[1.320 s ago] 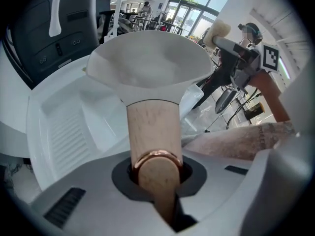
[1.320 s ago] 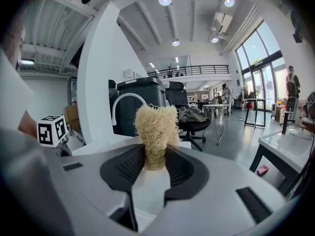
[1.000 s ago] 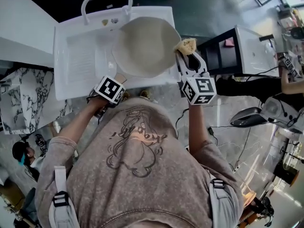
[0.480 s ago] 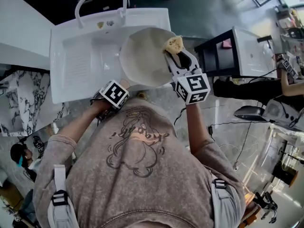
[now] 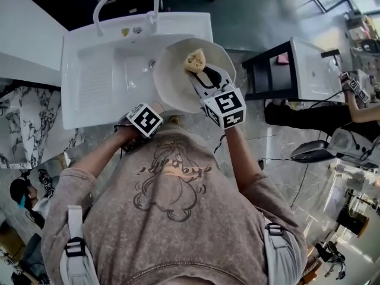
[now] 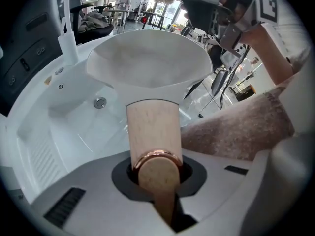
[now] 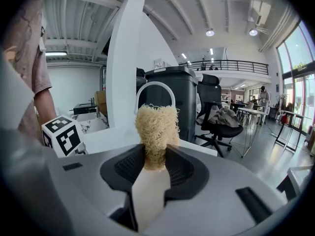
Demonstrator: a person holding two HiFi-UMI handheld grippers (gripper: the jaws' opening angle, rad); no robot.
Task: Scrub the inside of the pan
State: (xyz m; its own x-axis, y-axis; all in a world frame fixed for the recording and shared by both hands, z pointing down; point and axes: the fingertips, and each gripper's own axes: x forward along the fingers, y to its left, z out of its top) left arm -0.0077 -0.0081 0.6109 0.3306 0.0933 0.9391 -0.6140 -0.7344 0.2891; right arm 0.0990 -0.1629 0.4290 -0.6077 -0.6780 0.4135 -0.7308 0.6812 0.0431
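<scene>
Pan of pale cream colour, round and shallow (image 5: 175, 79), is being held tilted above the right end of a white moulded sink (image 5: 95, 70), with its inside being turned up toward the head view. Its light wooden handle with a copper ring (image 6: 153, 132) is being clamped by the left gripper (image 6: 156, 171), whose jaws are being pressed tight on it. A yellow fibrous scrubbing pad (image 5: 195, 59) is being pinched between the nearly closed jaws of the right gripper (image 5: 200, 71) over the upper middle of the pan's inside.
</scene>
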